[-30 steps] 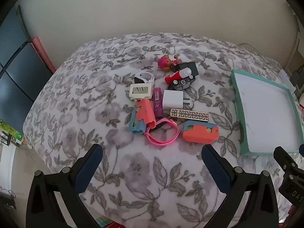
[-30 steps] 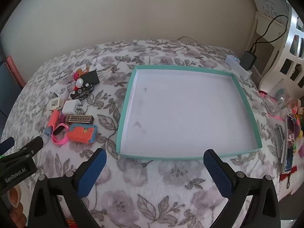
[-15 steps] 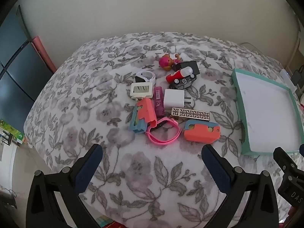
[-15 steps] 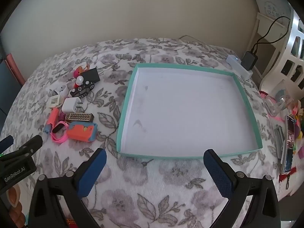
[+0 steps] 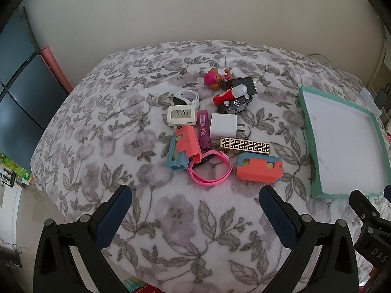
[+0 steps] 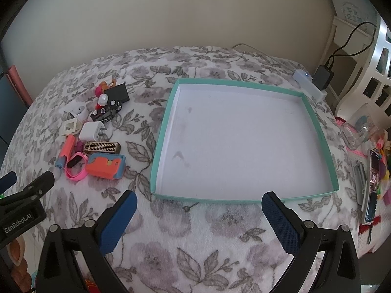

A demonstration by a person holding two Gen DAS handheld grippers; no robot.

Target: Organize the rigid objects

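Note:
A cluster of small rigid objects lies on the floral blanket: a white charger plug (image 5: 223, 125), a gold patterned bar (image 5: 245, 144), two orange-and-blue toys (image 5: 259, 170) (image 5: 183, 147), a pink wristband (image 5: 210, 169), a toy car (image 5: 234, 103) and a pink doll (image 5: 213, 78). To their right sits a teal-rimmed box lid (image 6: 162, 131) with nothing in it. My left gripper (image 5: 195, 207) hovers open just short of the pink wristband. The right gripper (image 6: 199, 216) is open at the lid's near edge. Neither holds anything.
The blanket drops off at the left toward a dark cabinet (image 5: 17, 92). At the right stand a white shelf (image 6: 366, 78) with a black adapter (image 6: 323, 77) and cable, plus a phone (image 6: 372, 188) and clutter. The other gripper's body (image 6: 22, 202) shows at the lower left.
Both views have shifted slightly: the objects and lid sit a little lower in frame, so both grippers have crept forward. Nothing was grasped or moved.

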